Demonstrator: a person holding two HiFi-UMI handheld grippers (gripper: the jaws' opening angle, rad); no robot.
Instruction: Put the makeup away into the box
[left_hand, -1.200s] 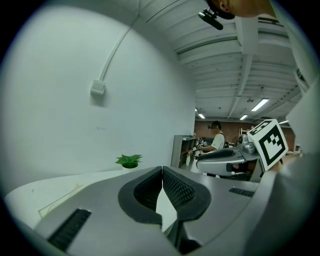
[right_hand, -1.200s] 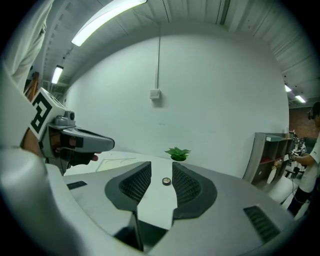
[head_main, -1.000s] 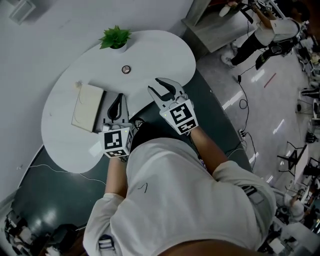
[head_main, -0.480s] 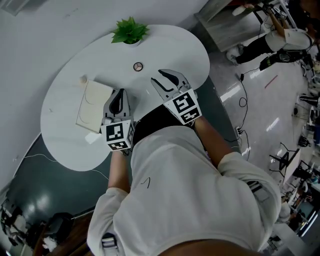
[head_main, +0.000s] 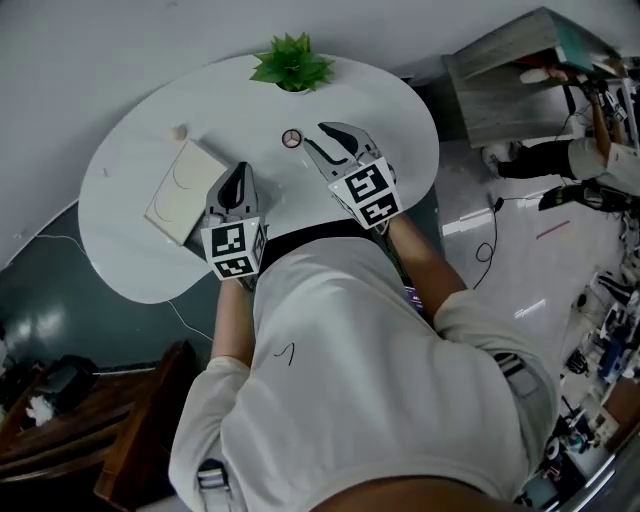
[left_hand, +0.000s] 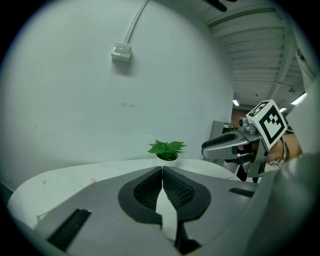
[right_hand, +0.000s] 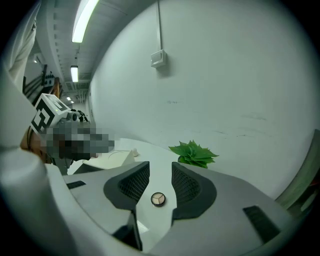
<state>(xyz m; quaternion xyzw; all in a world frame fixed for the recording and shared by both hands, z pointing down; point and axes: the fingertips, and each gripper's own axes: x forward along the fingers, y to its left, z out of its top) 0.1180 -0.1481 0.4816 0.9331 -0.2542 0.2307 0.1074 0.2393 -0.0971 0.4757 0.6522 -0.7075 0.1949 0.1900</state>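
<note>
One small round compact (head_main: 291, 138) lay flat on the white worktop (head_main: 130, 250). It sat in the open a little short of the potted plant (head_main: 292, 68) and well apart from the cream box (head_main: 185, 178) meant to receive it. Clear of everything else, it offered a free approach from the person's side. That probably explains why the right tool (head_main: 320, 137) was lined up on it.

That tool's jaws stood apart, gripping nothing, and tilted down toward the worktop. In the right gripper view the compact showed in the gap between them, ahead of the pads and untouched. In the head view the tool's tips sat close beside the compact.

The left tool (head_main: 239, 172) was clenched on nothing, its pads meeting. It hovered near the box's right edge, likely placed there to deal with the box once the compact was lifted. The box lay flat and looked shut, though that was hard to confirm. A small pale lump (head_main: 179, 131) sat beyond its far corner, too small to identify.
</note>
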